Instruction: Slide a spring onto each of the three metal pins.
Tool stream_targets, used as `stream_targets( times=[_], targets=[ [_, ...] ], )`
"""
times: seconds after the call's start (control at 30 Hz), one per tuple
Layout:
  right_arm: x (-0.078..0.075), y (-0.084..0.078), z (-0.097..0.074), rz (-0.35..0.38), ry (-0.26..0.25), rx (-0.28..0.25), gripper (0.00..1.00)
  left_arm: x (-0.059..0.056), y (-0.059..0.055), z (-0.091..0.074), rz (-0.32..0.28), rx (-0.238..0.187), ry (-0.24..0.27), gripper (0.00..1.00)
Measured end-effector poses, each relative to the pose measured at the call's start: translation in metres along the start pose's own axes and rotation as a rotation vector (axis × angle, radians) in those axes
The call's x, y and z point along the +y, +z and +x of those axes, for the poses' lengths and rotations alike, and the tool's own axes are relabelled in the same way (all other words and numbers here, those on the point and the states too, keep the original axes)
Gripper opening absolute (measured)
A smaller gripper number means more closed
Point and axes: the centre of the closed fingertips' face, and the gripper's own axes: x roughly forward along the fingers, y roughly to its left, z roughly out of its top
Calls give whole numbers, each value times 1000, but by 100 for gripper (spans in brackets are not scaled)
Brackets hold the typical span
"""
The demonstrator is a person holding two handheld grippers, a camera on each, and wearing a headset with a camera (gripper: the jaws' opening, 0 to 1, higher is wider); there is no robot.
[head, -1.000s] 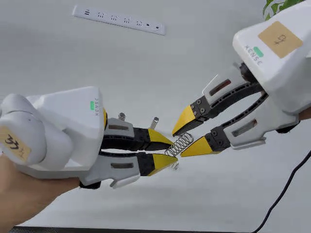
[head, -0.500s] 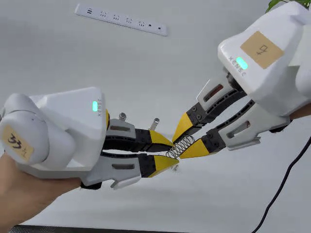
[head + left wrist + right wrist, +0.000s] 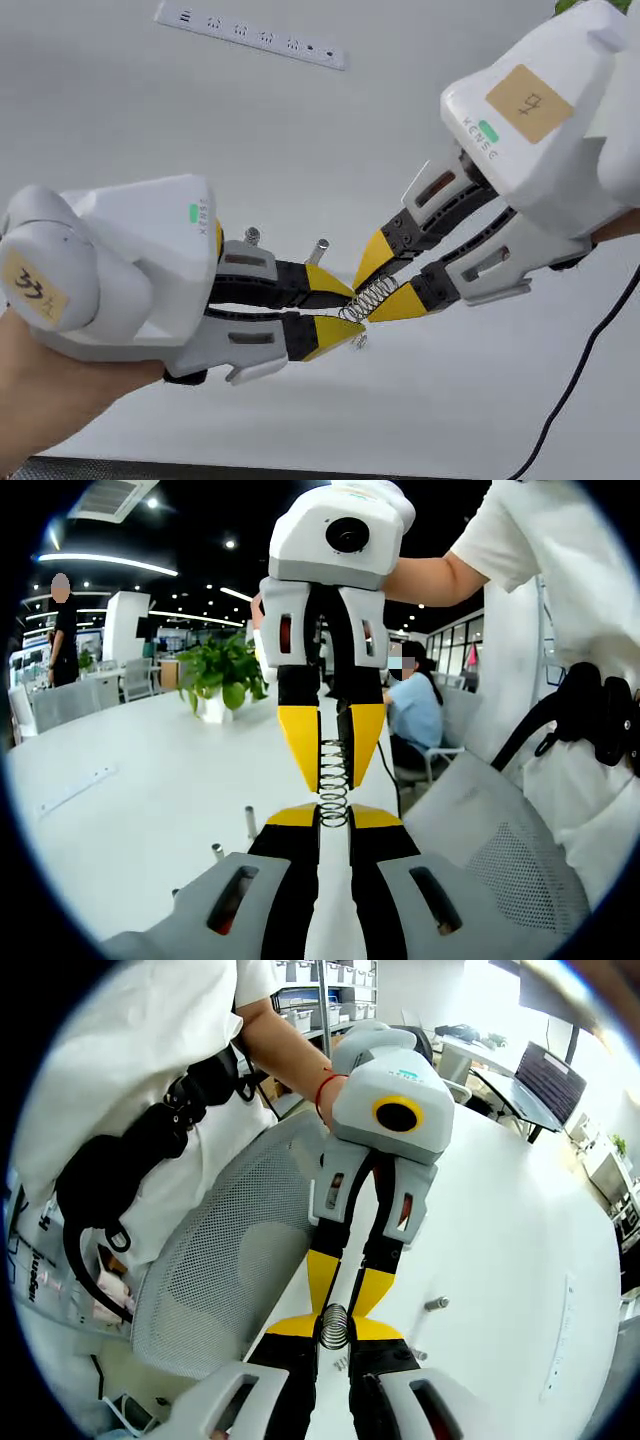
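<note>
in the right gripper view we've got the right gripper pinching a spring btwn its yellow tips, left gripper meeting it tip-to-tip, metal pin nearby on the white table

The spring is sitting mid-scene inside both sets of jaws, with the left gripper pointing in from the left and the right gripper from the far right. On the table, a pin and a second pin are standing just behind the left gripper, and a third pin is standing just nearer than the spring. A power strip is lying far back.
</note>
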Motion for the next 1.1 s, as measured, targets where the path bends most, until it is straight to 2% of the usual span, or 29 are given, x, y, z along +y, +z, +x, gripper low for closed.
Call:
stream_targets(
  times=[0.2,0.47,0.63,0.87,1.1],
  targets=[
    [-1,0,2,13,-9,-7,6,0,-3,-2,4,0,9,7],
    [-7,4,-2,46,-42,-32,6,4,-14,-13,-4,20,39,12],
    [-15,-3,-8,75,-74,-35,6,13,-22,-24,-15,31,81,18],
    [-29,-13,-10,128,-136,-6,6,29,-35,-44,-39,50,148,29],
    [-52,-32,-7,185,-187,45,6,44,-47,-60,-55,62,200,48]
  ],
)
